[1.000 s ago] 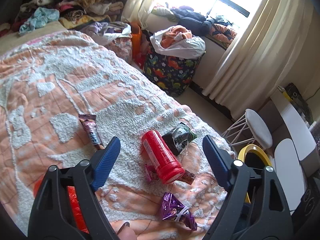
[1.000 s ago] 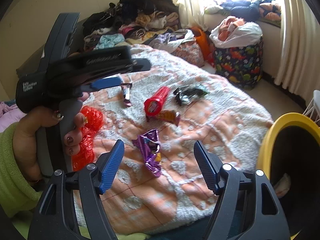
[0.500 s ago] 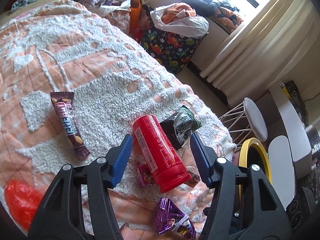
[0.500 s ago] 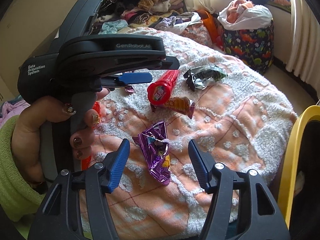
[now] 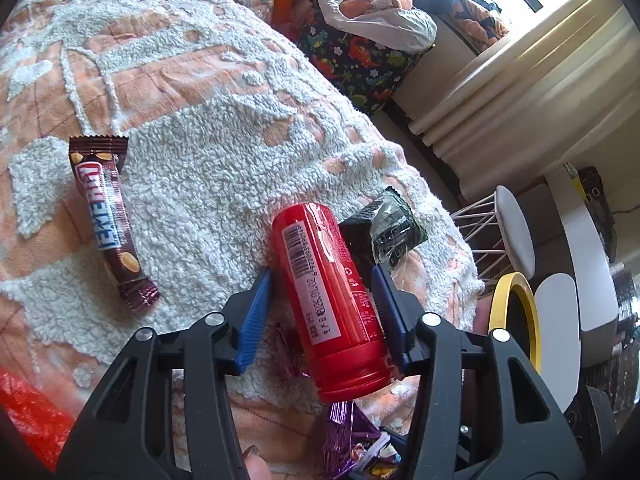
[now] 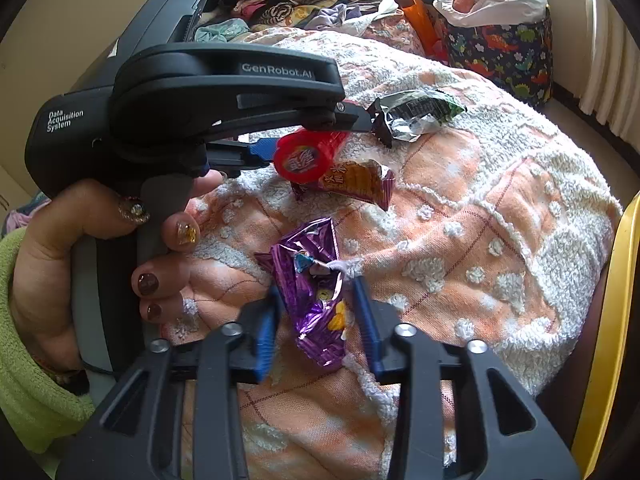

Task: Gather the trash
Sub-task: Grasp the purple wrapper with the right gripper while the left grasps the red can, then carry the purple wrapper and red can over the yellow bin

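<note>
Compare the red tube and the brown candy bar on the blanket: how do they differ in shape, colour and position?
The red tube is a rigid cylinder; the brown candy bar is a flat foil wrapper. The tube lies between the closing fingers of the left hand-held gripper; the bar lies apart, with no fingers around it. Both lie on the blanket.
</note>
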Demonstrator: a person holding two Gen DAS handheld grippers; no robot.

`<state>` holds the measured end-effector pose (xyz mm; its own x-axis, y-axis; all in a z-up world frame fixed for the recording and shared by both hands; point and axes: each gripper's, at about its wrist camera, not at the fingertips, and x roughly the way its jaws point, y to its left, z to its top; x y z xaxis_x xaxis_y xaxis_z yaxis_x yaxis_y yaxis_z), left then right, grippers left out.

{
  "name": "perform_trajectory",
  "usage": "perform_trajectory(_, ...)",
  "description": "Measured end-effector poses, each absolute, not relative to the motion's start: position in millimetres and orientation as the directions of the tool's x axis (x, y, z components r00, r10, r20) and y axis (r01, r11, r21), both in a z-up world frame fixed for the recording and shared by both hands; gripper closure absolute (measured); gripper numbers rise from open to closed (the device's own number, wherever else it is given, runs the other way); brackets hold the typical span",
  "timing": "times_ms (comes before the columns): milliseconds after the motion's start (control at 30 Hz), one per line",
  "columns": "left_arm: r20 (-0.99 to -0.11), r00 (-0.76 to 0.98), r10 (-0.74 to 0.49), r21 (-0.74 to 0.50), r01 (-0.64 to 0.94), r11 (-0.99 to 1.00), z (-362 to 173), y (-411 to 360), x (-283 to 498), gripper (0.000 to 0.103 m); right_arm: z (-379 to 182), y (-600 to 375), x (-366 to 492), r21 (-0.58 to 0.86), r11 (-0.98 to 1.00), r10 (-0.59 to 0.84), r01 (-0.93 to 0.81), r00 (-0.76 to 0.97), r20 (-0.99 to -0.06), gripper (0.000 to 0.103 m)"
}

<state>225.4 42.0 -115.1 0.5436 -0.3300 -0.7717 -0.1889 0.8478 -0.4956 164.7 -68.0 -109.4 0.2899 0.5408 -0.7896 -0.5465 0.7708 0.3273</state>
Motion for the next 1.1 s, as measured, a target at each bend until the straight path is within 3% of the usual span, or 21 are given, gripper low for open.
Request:
perform_trajectory(67,-0.773,0.542,-0.329,-0.495,-0.191,0.848,-116,41,226,0.072,-109,-70,165,0.330,0.769,0.545,-0.547,0.291,-0.786,0.078)
perform_trajectory(233,-0.758,0.563,-0.330,-0.501,-0.179,0.847,-110,41,220,0.074,-104,-74,158,0.328,0.767,0.557,-0.552,0.319,-0.767,0.078)
perform_trajectory(1100,-0.670,0.668,-0.323,-0.493,-0.075,0.866,-54,30,188,0.075,-64,-113,139,0.317,0.790,0.581,-0.525,0.476,-0.660,0.078)
